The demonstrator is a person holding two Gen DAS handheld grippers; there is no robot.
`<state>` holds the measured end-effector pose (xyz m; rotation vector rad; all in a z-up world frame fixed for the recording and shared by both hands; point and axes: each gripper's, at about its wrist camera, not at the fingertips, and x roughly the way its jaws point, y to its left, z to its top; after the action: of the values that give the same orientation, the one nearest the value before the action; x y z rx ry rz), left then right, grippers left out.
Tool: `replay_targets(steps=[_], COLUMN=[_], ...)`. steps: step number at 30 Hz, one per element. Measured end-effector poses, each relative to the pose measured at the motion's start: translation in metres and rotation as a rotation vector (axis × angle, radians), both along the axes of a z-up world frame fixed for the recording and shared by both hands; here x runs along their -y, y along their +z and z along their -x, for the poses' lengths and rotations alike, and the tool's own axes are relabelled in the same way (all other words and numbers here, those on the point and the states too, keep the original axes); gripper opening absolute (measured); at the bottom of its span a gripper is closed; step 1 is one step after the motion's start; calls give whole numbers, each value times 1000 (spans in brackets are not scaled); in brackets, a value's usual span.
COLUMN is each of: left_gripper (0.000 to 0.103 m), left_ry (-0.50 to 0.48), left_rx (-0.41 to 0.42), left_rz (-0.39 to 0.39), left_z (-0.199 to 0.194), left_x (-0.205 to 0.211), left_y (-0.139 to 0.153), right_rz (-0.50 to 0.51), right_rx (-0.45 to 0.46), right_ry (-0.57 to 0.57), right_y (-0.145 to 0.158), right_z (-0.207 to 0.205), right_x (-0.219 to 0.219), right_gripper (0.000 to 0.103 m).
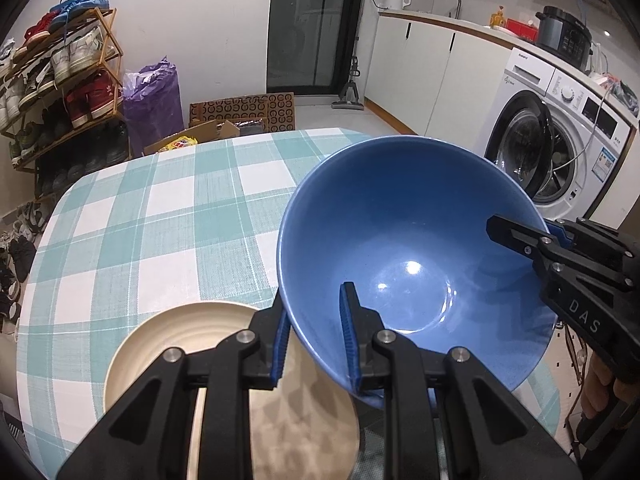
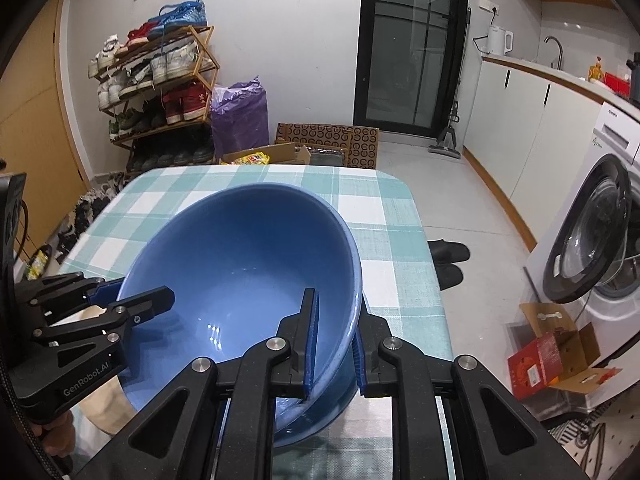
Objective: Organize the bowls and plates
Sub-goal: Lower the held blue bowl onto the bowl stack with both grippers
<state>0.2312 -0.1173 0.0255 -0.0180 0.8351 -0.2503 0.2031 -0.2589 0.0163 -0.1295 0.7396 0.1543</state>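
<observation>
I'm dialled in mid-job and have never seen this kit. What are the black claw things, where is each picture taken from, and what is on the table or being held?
Each claw is a hand-held gripper; a person carries one in each hand, and a camera on each looks along its jaws. One picture is from the left gripper, the other from the right gripper. Both are clamped on the rim of one blue bowl, at opposite sides, holding it tilted over the table with the checked cloth. A cream plate lies on that cloth, below the left gripper.
</observation>
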Motion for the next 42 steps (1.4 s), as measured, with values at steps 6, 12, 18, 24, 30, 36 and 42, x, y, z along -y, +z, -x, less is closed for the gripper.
replay_targets(steps=[6, 12, 18, 24, 30, 36, 42], left_gripper=[21, 21, 21, 22, 23, 27, 31], left_ry=[3, 1, -4, -9, -16, -29, -30], left_rx=[-8, -7, -7, -9, -9, -27, -20], left_rz=[-11, -32, -49, -65, -78, -53, -43], left_z=[-2, -3, -3, -3, -3, -3, 1], left_x=[1, 3, 6, 9, 11, 7, 4], left_y=[-5, -9, -12, -15, -16, -17, -13], right_rz=[26, 45, 70, 114, 112, 94, 118], right_rx=[-7, -14, -25, -25, -31, -35, 0], right_ry=[-1, -4, -4, 7, 17, 36, 22], right_y=[-7, -12, -19, -25, -28, -26, -21], right_z=[1, 0, -2, 0, 1, 2, 8], right_x=[-3, -5, -8, -11, -10, -6, -6], right_gripper=[16, 16, 17, 19, 22, 29, 43])
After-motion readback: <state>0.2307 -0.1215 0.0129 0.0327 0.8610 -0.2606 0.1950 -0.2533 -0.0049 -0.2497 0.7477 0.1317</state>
